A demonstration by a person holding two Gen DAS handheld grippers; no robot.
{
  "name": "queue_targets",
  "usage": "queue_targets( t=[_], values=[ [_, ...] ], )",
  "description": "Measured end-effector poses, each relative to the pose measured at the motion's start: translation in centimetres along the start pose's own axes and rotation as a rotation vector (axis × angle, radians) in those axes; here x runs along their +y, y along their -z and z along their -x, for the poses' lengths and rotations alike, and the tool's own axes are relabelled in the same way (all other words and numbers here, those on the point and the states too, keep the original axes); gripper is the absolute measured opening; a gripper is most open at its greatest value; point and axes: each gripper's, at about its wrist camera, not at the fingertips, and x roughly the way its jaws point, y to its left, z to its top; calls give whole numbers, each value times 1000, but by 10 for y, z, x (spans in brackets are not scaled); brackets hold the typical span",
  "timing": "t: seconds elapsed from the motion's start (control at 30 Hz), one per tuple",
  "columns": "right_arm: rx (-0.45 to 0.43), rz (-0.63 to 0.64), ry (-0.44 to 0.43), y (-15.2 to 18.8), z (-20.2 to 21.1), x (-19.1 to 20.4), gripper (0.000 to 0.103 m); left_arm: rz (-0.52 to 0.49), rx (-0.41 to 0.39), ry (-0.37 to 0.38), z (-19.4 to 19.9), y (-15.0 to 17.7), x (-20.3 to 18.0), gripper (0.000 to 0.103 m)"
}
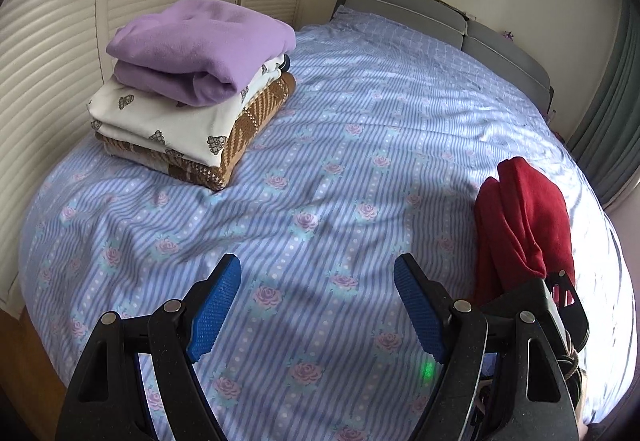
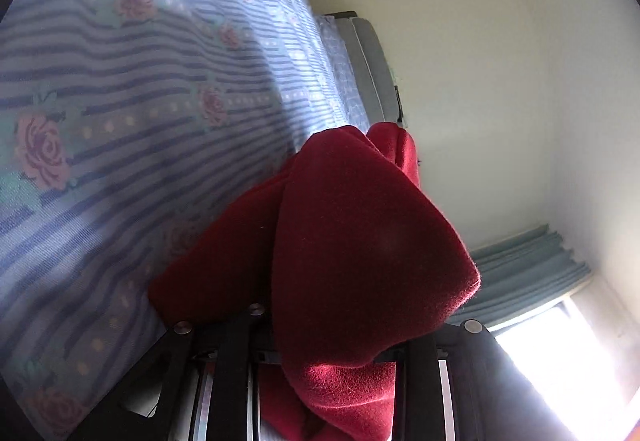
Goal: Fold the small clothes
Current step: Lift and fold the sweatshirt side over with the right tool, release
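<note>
Right hand-held gripper (image 2: 320, 357) clamped on red cloth (image 2: 360, 249).
Left hand-held gripper (image 1: 318, 305) apart: spread cloth flat on bed (image 1: 360, 121) first.

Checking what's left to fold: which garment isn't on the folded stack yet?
The red garment, bunched in the right hand-held gripper; the purple, white and brown ones lie folded in the stack.

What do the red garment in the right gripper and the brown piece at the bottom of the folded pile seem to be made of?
The red garment looks like fleece or brushed knit: matte, with fine fuzz catching light at its lower edge. The brown piece looks like a chunky knit, probably wool or acrylic: visible ribbing and a woven-in white diamond pattern. Neither fibre can be confirmed by sight.
</note>
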Motion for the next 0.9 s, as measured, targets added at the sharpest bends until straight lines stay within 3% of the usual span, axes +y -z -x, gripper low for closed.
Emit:
queue_targets(
  t=[0.07,0.13,0.27,0.43,0.57,0.77,0.9],
  values=[
    [2,-19,3,0,3,-7,31,1,-3,5,2,-2,1,79],
    [5,-60,-10,1,4,-20,43,4,-15,12,8,-7,1,79],
    [-12,-174,-83,1,18,-54,55,1,-46,36,22,-16,-2,79],
    [-57,-382,-230,22,48,-99,57,-67,-81,130,42,-27,-30,79],
    [-54,-628,-357,74,69,-133,57,-177,-93,208,50,-31,-73,79],
    [19,-856,-396,153,61,-149,57,-301,-41,336,33,-30,-149,77],
    [69,-982,-504,182,31,-150,57,-384,9,380,14,-21,-192,59]
  ],
)
